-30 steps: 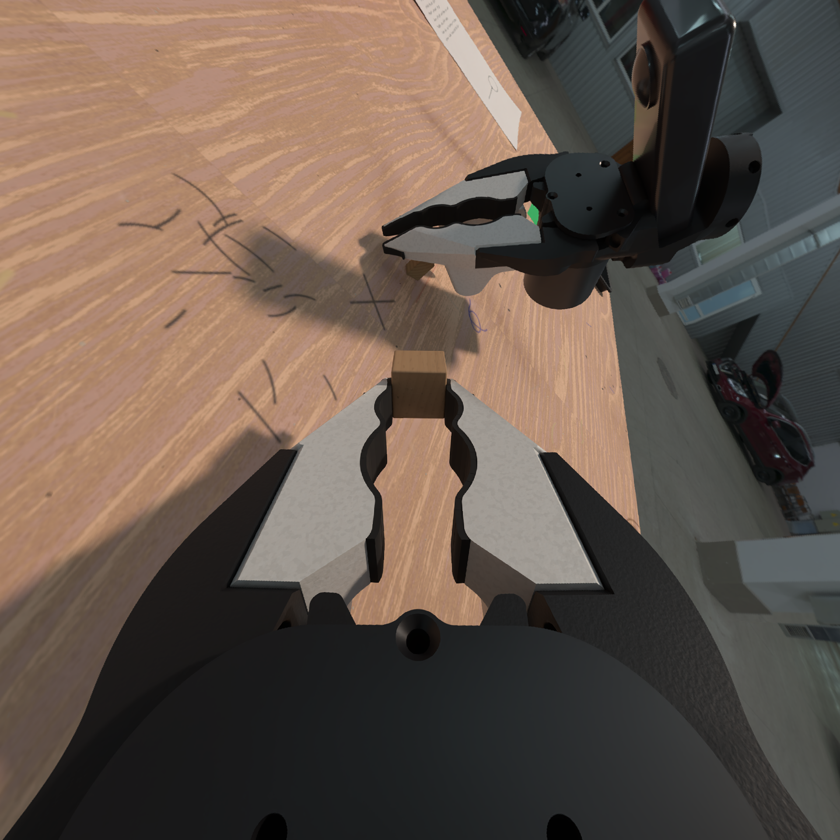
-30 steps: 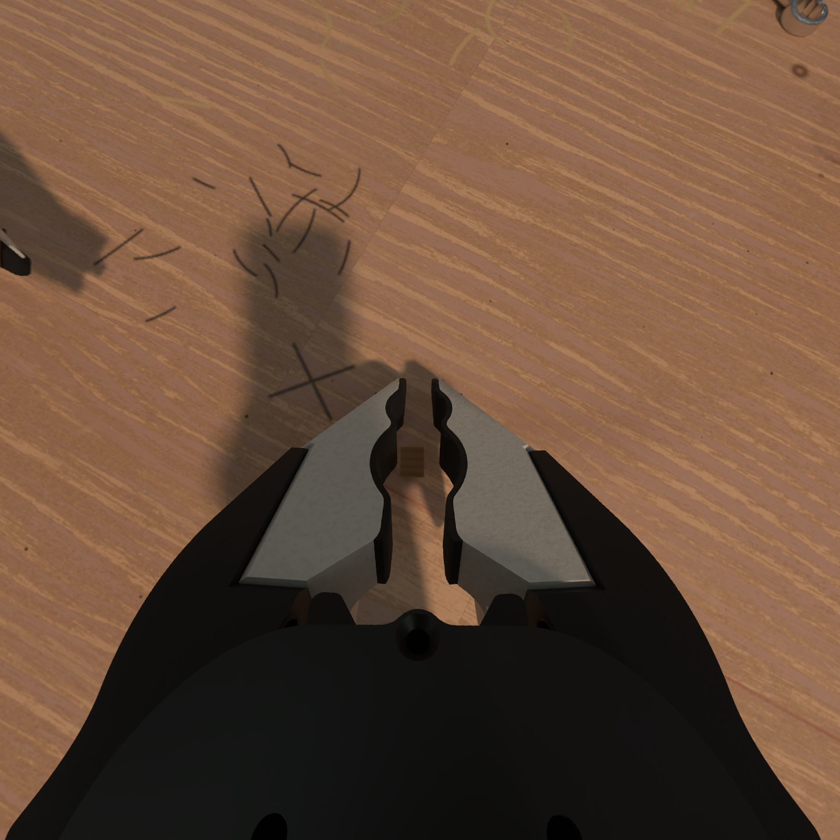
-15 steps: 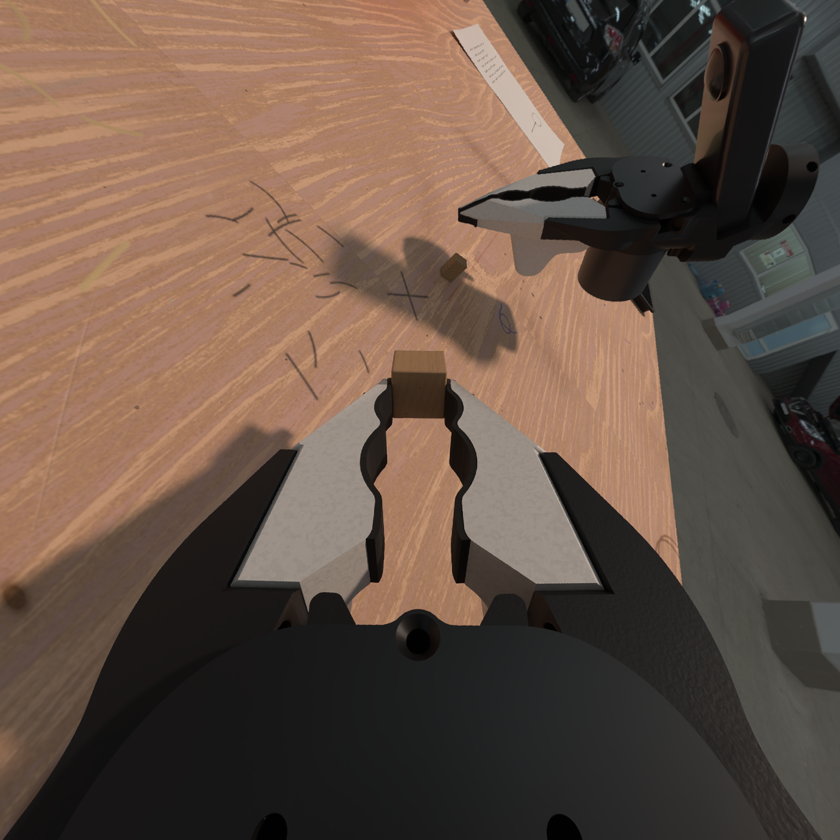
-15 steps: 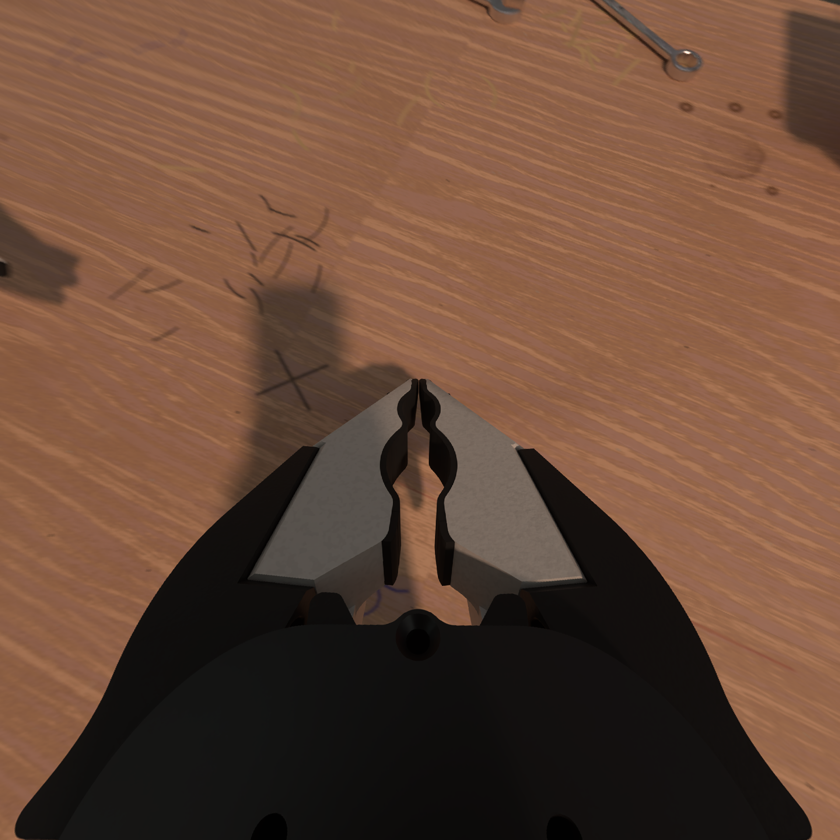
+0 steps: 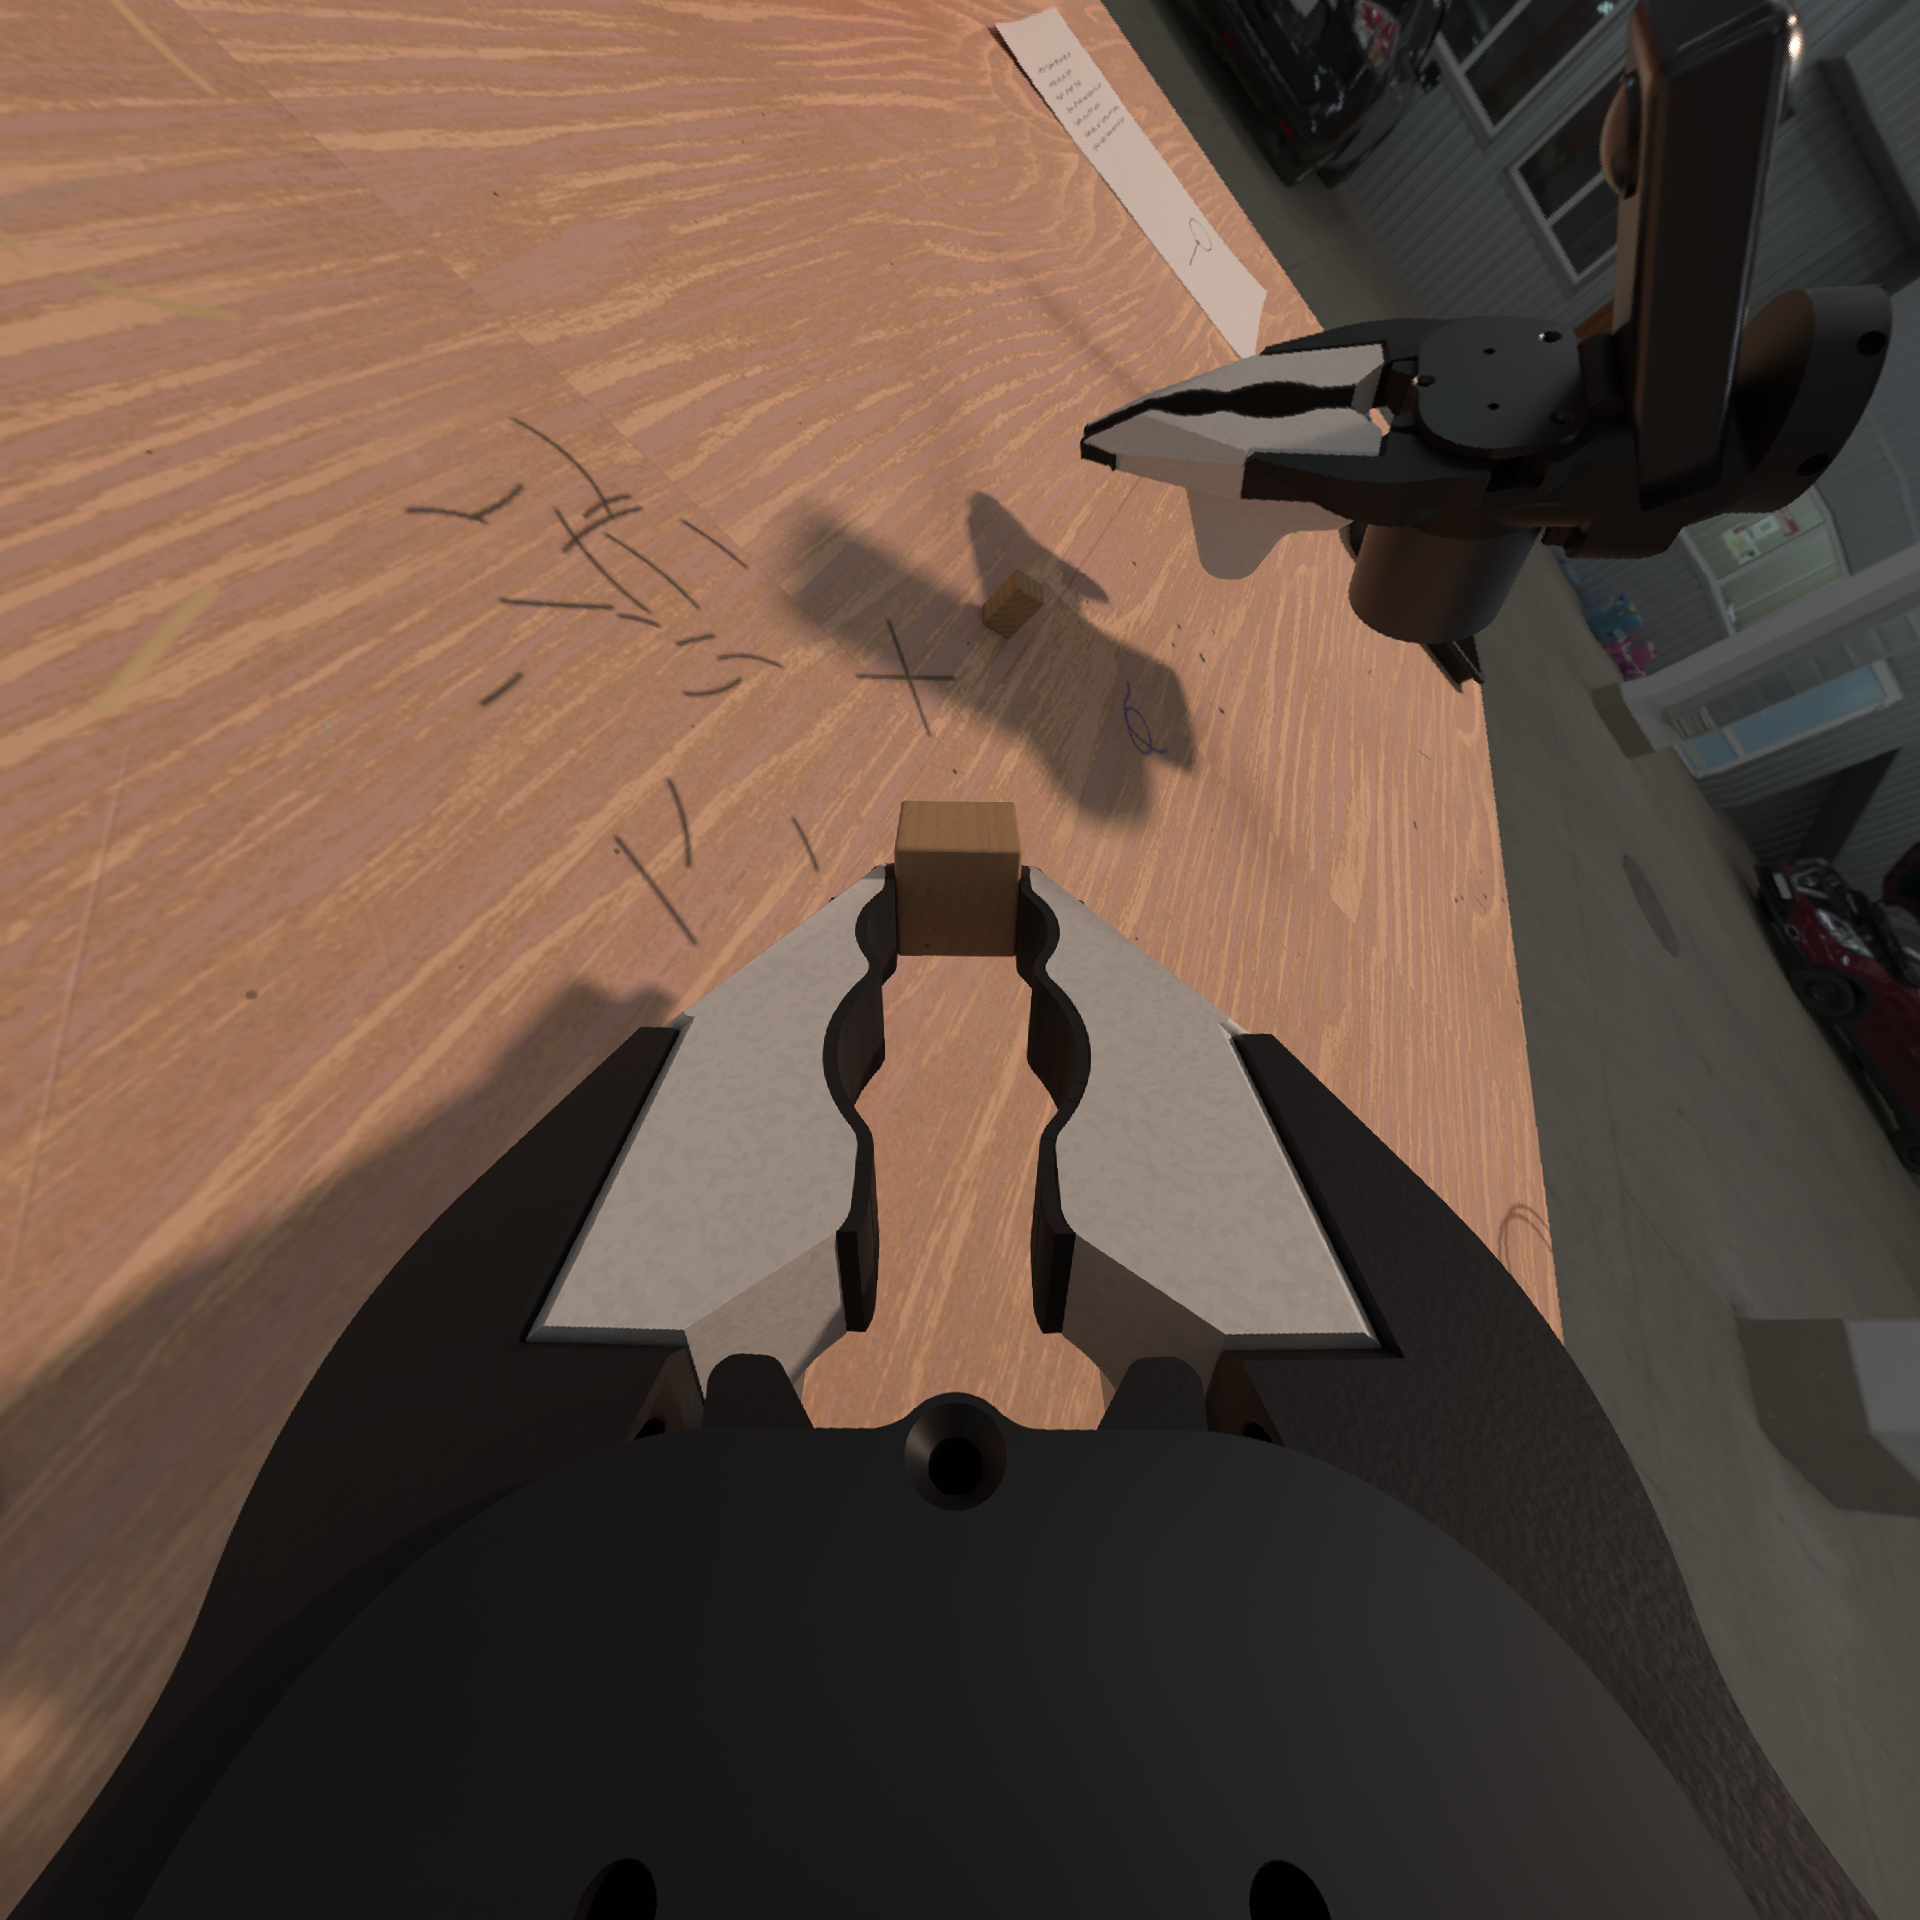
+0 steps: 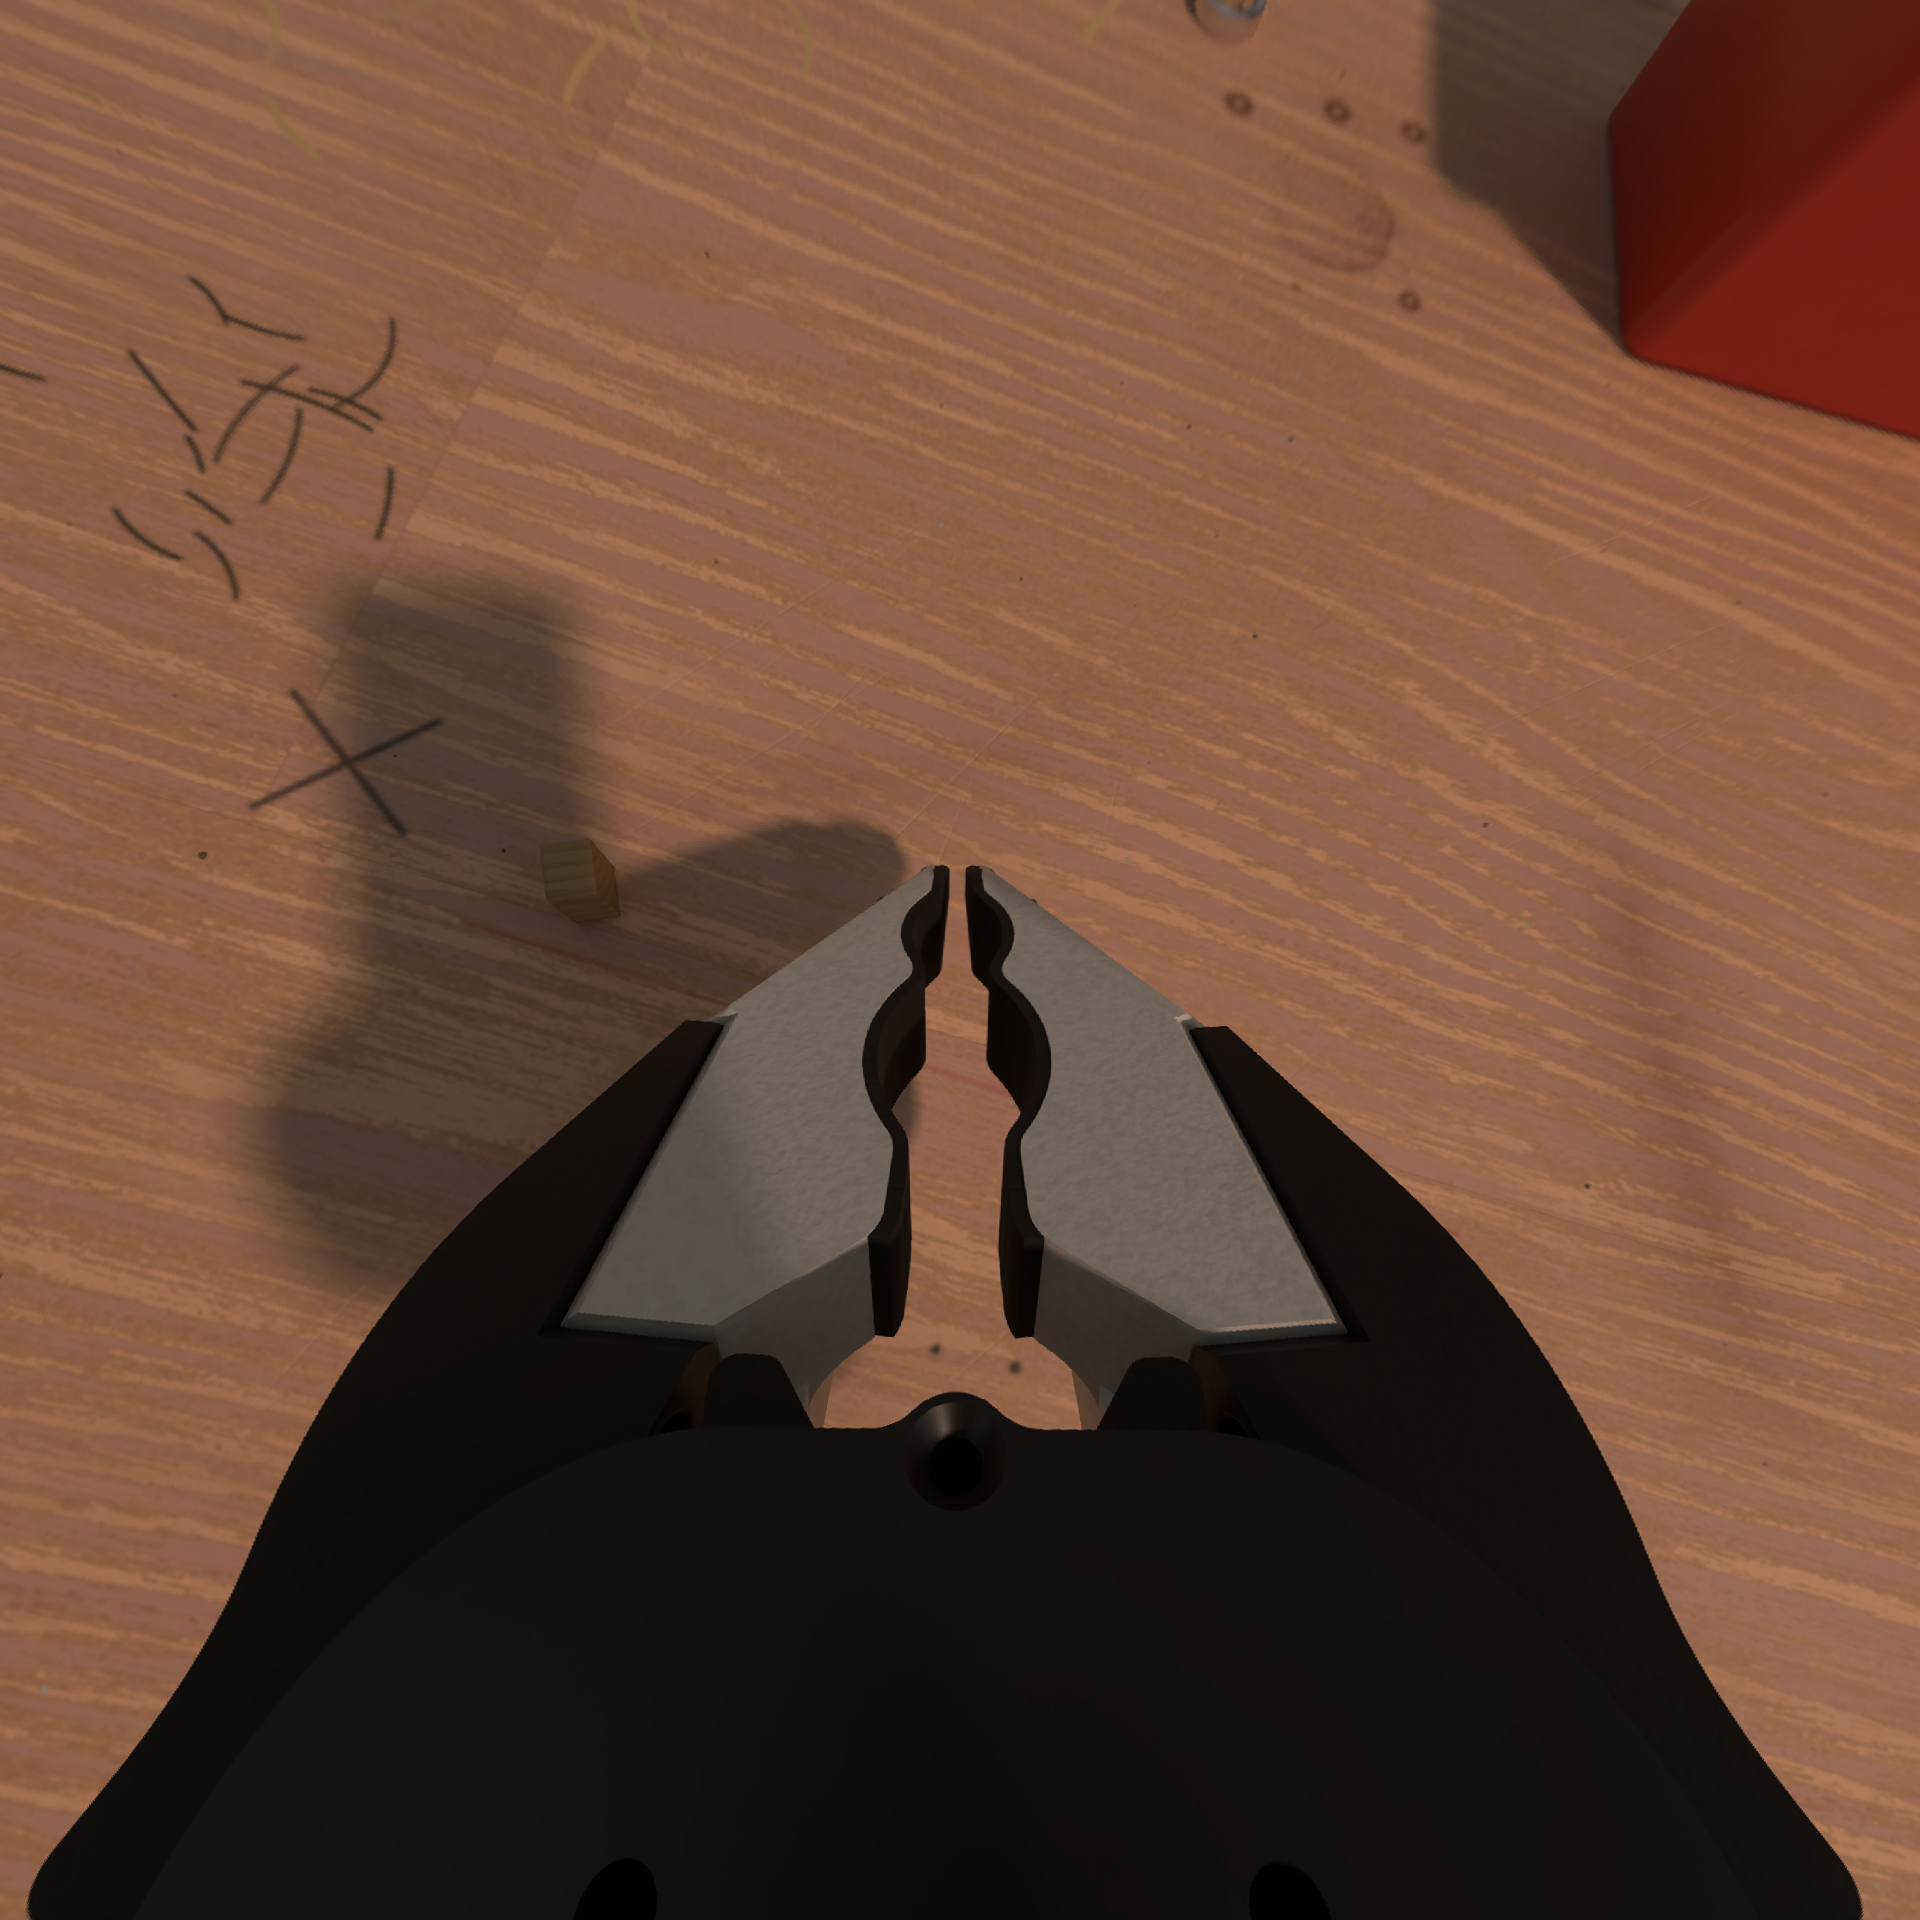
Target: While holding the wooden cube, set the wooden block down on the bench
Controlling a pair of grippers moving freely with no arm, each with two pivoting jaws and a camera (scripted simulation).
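Your left gripper (image 5: 956, 883): jaws part-way open and clamped on the wooden cube (image 5: 955, 891), which sits between the very tips, raised clear of the table (image 5: 312, 935). Your right gripper (image 6: 957, 878): jaws drawn almost together, a thin slit left at the tips, nothing held; in the left wrist view you see it (image 5: 1101, 449) hovering above the table close to the right edge, pointing inward across the wood. Wooden block (image 5: 1011, 604): a small piece lying on the table, free of both grippers, partly in the right gripper's shadow and just beside a pencilled cross (image 5: 906, 676); in the right wrist view you find the block (image 6: 580, 879) to the left of your closed tips, apart from them, with the cross (image 6: 348, 762) a little beyond it. Pencil strokes (image 5: 613, 566): a scatter of short dark lines farther in from that edge. Paper slip (image 5: 1127, 156): white, lying along the right edge towards the far corner. Blue scribble (image 5: 1141, 722): small, near the right edge, within the shadow. Red box (image 6: 1787, 208): standing on the table at the upper right of the right wrist view, well apart from the block.
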